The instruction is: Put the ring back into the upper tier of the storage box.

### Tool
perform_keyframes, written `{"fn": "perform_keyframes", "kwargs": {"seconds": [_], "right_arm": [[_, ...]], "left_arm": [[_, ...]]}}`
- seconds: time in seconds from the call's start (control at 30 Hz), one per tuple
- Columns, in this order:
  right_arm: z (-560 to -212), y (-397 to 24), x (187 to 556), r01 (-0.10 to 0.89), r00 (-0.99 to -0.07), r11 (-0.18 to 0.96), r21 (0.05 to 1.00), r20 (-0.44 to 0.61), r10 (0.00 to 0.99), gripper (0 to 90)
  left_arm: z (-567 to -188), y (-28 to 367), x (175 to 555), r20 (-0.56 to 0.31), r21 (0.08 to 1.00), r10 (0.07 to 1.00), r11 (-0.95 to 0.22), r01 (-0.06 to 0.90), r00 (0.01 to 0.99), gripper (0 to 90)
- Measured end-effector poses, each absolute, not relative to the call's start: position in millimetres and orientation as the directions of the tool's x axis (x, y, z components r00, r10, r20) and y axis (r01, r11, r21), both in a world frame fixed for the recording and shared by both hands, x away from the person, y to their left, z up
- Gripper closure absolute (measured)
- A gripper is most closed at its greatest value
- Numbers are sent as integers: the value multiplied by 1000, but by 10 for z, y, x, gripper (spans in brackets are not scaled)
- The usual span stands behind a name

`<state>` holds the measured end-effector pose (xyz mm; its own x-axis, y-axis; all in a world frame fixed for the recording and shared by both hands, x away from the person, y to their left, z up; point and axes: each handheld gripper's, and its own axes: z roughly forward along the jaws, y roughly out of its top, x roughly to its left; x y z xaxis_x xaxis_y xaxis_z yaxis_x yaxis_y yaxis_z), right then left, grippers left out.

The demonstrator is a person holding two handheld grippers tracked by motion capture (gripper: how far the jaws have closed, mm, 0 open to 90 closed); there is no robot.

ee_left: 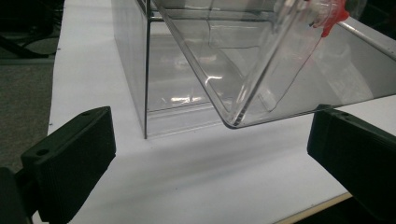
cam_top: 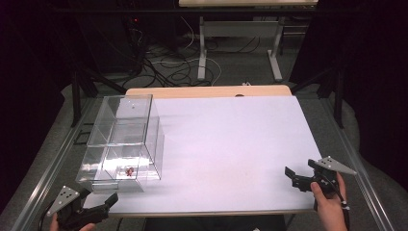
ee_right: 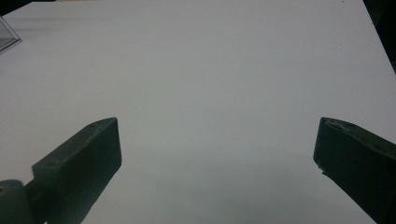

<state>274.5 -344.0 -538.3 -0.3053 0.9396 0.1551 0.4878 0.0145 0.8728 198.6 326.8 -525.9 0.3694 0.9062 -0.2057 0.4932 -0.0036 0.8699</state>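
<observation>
Both grippers, left gripper and right gripper, rest open, empty. Approach the clear drawer box squarely; perhaps its protruding drawer.

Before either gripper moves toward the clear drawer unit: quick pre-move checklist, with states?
1. Left gripper open: ok, jaws wide apart, nothing between them.
2. Right gripper open: ok, nothing held, over the bare white table.
3. Clear drawer unit upright on the table: ok.
4. Bottom drawer sticking out toward the left gripper: ok.
5. Small red object in the bottom drawer: cannot tell what it is.
6. Path from the left gripper to the drawer free: ok.
</observation>
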Motion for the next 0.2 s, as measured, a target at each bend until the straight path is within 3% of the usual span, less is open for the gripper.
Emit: {"fn": "perform_keyframes", "kwargs": {"seconds": [0.2], "right_arm": [[-5403,-3453,2757,495,-293,-1,869,168,941,2]], "left_arm": [[-5258,3256,1997,-207,870,907,-2,494,368,14]]}}
